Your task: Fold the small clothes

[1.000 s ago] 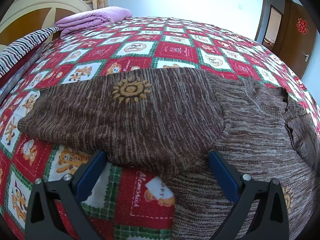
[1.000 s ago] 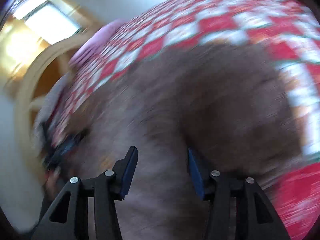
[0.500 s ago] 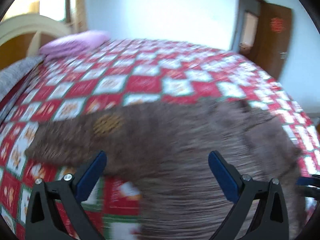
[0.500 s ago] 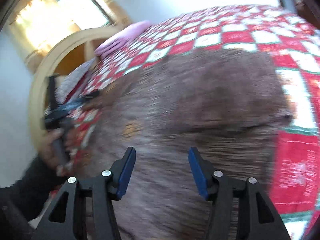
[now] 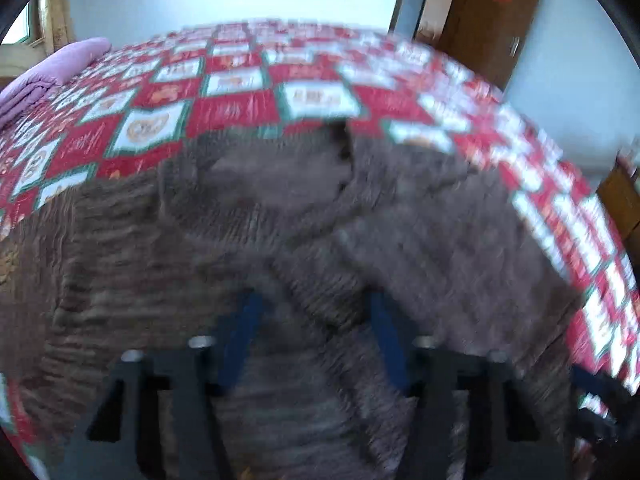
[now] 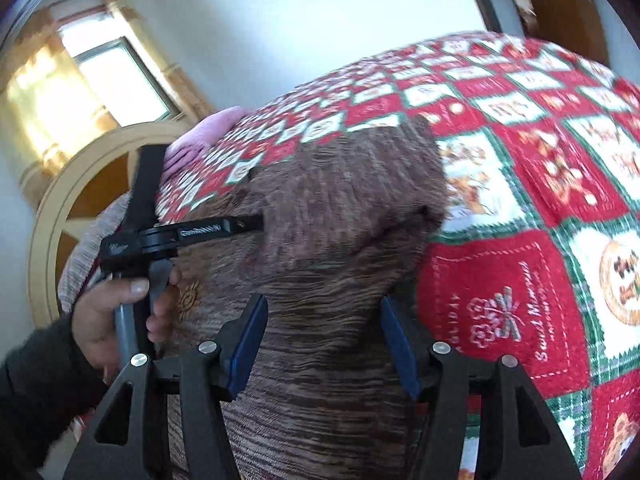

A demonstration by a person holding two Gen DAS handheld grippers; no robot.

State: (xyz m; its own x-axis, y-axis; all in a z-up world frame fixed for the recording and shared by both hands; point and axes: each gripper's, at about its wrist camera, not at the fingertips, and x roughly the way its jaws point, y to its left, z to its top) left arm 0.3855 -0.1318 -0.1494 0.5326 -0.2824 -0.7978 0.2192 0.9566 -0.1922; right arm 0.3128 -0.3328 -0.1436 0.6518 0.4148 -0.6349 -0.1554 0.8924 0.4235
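right wrist view: sweater [image 6: 340, 220] runs lengthwise away across quilt [image 6: 520, 152]; both grippers [image 6: 322, 340] [image 5: 312, 336] spread apart.

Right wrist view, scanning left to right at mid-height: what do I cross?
Person's left hand gripping the left gripper's handle → left gripper reaching onto the fabric → brown knit sweater → red patchwork bedspread.

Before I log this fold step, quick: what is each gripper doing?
Left gripper: open, jaws apart over the brown sweater, gripping nothing visible.
Right gripper: open, jaws apart over the sweater, nothing clamped.
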